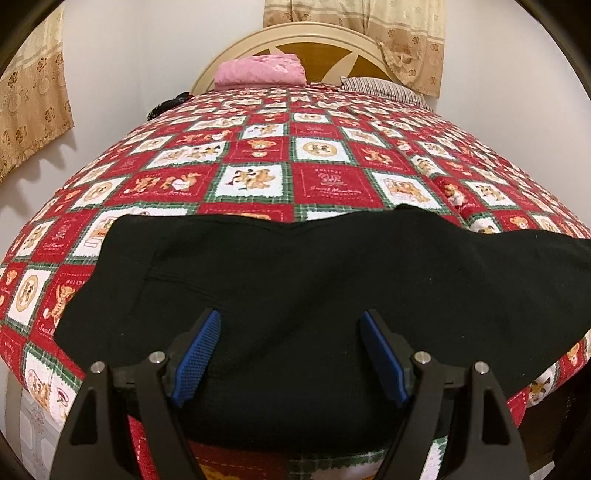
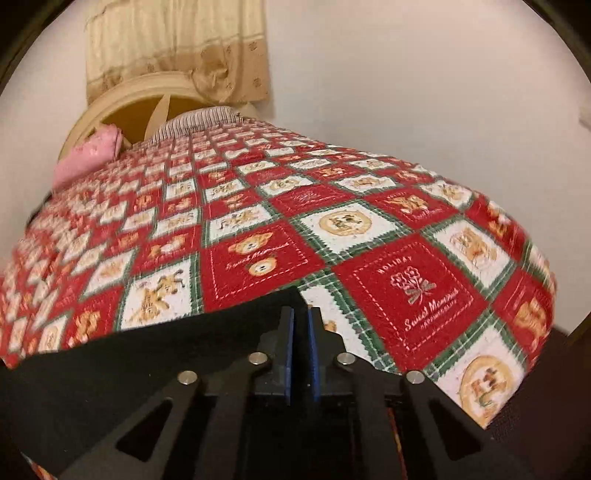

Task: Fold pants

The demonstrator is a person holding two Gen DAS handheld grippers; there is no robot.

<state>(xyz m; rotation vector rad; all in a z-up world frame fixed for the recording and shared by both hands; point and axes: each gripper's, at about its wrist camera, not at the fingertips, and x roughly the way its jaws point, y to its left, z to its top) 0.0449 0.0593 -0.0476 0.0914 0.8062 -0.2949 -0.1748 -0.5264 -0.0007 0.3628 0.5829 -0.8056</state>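
Black pants [image 1: 303, 280] lie spread across the near end of a bed with a red, white and green teddy-bear quilt [image 1: 258, 155]. My left gripper [image 1: 291, 325] is open, its blue pads [image 1: 199, 354] wide apart just above the pants' near part, holding nothing. In the right wrist view the pants [image 2: 155, 354] run off to the left. My right gripper [image 2: 301, 314] is shut on a corner of the pants' edge, with the black cloth pinched between the blue pads [image 2: 290, 354] over the quilt [image 2: 406, 288].
A pink folded cloth [image 1: 260, 70] and a striped pillow [image 1: 384, 88] lie at the headboard [image 1: 314, 44]. Beige curtains [image 1: 369, 33] hang on the white wall. The bed's near edge drops off below my grippers.
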